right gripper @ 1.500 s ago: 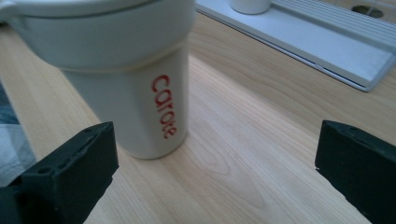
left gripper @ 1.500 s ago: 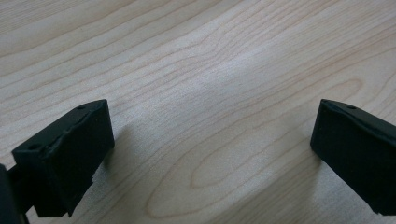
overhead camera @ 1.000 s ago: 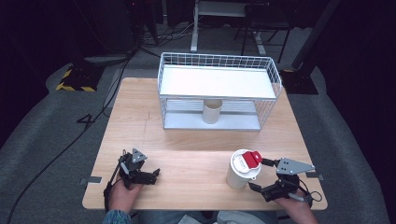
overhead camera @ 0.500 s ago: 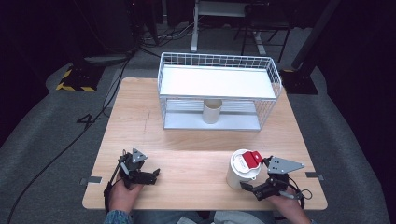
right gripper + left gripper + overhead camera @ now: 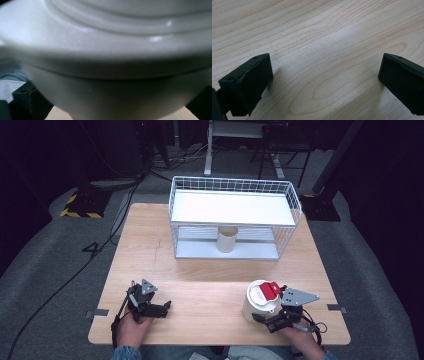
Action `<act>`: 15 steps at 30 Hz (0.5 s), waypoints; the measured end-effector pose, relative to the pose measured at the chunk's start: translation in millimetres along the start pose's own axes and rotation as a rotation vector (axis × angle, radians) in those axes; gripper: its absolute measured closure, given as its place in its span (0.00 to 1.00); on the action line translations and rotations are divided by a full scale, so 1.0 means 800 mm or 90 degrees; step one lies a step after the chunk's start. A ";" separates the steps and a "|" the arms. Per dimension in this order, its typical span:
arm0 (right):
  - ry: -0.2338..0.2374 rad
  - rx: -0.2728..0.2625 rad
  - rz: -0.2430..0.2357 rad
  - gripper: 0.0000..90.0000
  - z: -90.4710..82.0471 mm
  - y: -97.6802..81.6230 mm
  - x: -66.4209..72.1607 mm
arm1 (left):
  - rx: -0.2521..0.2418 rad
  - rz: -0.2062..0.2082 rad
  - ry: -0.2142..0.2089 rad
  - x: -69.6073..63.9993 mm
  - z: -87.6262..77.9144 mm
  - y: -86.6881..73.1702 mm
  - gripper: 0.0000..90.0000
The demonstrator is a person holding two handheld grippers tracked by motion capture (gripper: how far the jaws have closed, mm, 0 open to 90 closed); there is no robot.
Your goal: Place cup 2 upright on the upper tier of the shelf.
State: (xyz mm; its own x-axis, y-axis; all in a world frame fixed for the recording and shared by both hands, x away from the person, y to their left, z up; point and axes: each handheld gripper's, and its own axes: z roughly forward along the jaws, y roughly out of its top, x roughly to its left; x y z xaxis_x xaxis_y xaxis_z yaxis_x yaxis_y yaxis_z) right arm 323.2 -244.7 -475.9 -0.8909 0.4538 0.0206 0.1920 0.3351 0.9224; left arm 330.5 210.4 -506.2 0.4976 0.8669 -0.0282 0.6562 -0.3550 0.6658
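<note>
White cup [image 5: 257, 302] with a red-tabbed lid, upright; right gripper [image 5: 275, 319] jaws around it, left gripper [image 5: 150, 304] wide apart.

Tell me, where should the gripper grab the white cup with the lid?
Probably the white lidded cup's round side wall, below the lid rim, coming from the person's side. It stands upright, and the right gripper already flanks it there.

The table [image 5: 200, 290] is pale wood with a fine grain and a matt, smooth top. The cup [image 5: 256, 307] at lower right looks like white paper, its lid [image 5: 105, 37] glossy white plastic. The rack [image 5: 235, 187] is white-coated wire. Both grippers' jaws are matt black plastic.
</note>
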 end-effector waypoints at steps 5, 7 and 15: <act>0.006 0.006 -0.009 0.08 0.004 -0.002 0.001 | 0.000 0.000 0.000 0.000 0.000 0.000 0.00; 0.012 -0.001 -0.012 0.10 0.003 -0.003 0.001 | 0.000 0.000 0.000 0.000 0.000 0.000 0.00; 0.008 0.009 -0.013 0.11 0.002 -0.002 0.002 | 0.000 0.000 0.000 0.000 0.000 0.000 0.00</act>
State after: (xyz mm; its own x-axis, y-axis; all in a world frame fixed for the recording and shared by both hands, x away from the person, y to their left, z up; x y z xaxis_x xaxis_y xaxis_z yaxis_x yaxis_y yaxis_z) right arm 322.2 -242.8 -478.0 -0.8997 0.4364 0.0062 0.1788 0.3557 0.9173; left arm 330.5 210.4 -506.2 0.4977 0.8669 -0.0283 0.6565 -0.3552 0.6655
